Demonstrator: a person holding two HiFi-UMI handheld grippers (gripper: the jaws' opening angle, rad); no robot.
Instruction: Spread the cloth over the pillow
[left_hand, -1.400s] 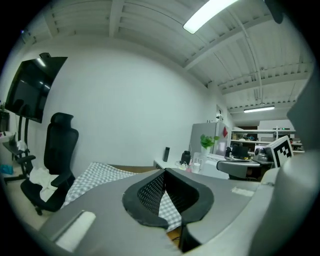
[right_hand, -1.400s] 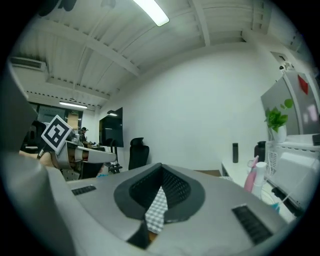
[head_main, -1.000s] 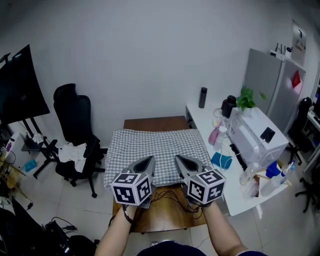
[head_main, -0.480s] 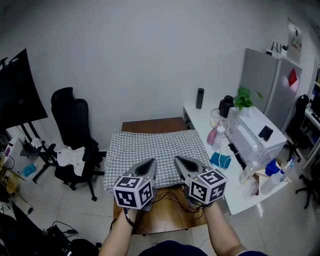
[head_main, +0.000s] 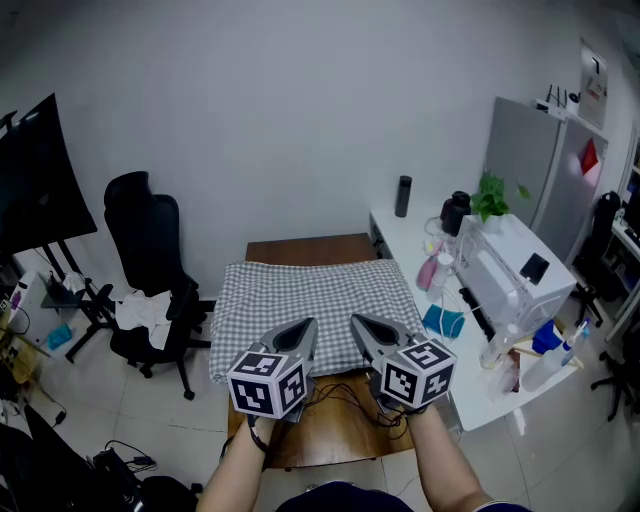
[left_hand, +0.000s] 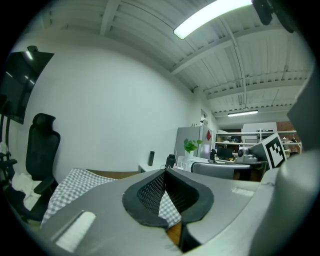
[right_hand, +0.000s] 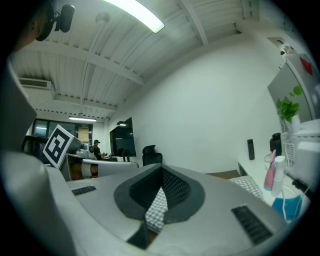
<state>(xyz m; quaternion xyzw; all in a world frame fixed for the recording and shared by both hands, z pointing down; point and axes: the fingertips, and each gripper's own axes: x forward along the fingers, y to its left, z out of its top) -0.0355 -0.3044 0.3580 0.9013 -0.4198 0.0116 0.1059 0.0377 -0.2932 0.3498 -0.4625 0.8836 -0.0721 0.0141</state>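
Note:
A grey-and-white checked cloth lies spread flat over the pillow on a brown table; the pillow itself is hidden beneath it. Both grippers hover side by side over the cloth's near edge, pointing away from me. My left gripper is shut, and so is my right gripper, neither holding anything. In the left gripper view the jaws meet at the tips, with checked cloth showing behind them. The right gripper view shows the same: closed tips and cloth beyond.
A black office chair with white fabric on its seat stands to the left. To the right is a white counter with bottles, a plant and a white appliance. Cables lie on the table's near part.

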